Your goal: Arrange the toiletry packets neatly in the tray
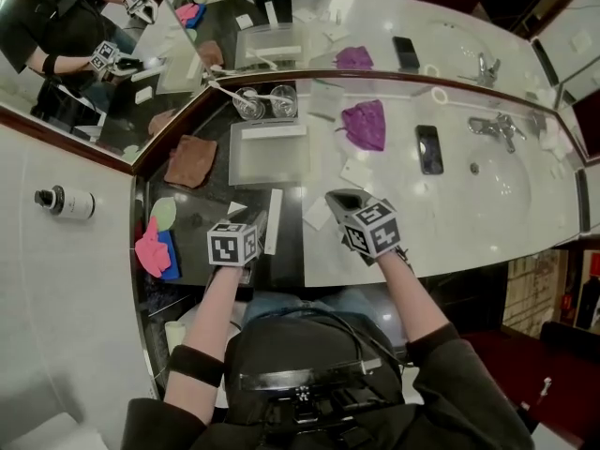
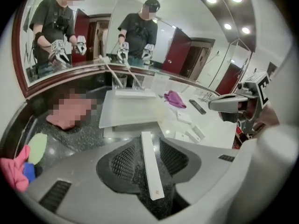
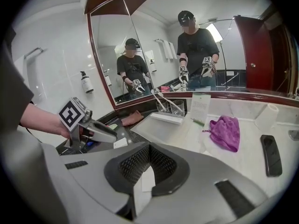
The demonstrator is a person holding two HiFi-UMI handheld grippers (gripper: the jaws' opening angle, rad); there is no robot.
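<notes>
Head view is showing the bench (image 1: 450, 242) running from dark stone on the left to white around the sink (image 1: 487, 190). At the far left a pink cloth (image 1: 150, 251) is lying near the edge, with a brown cloth (image 1: 191, 160) further back.

The left gripper (image 2: 148, 143) is hanging just above the dark stone with its jaws standing partly open and gripping nothing. A long packet (image 2: 152, 176) is lying flat on the bench beneath them, running lengthwise through the gap, and the pads are standing clear of it on both sides. Its long axis is pointing away from the person, and its far end is reaching toward the near rim of the tray (image 1: 246, 172).

The tray is sitting just beyond, straddling the line where dark stone meets white. It is holding one long white box (image 1: 273, 130) along its far rim, turned crosswise to the packet on the bench. Behind it two glasses (image 1: 267, 102) are standing side by side with thin white sticks leaning out.

Small packets (image 1: 356, 172) are lying loose on the white part, right of the tray. The right gripper (image 3: 148, 155) is hovering near them with its jaws closed together. A flat white packet (image 3: 141, 183) is showing under the jaws; whether it is pinched or lying loose cannot be told.

Further right a purple cloth (image 1: 364, 123) and a phone (image 1: 429, 148) are lying beside the sink.
</notes>
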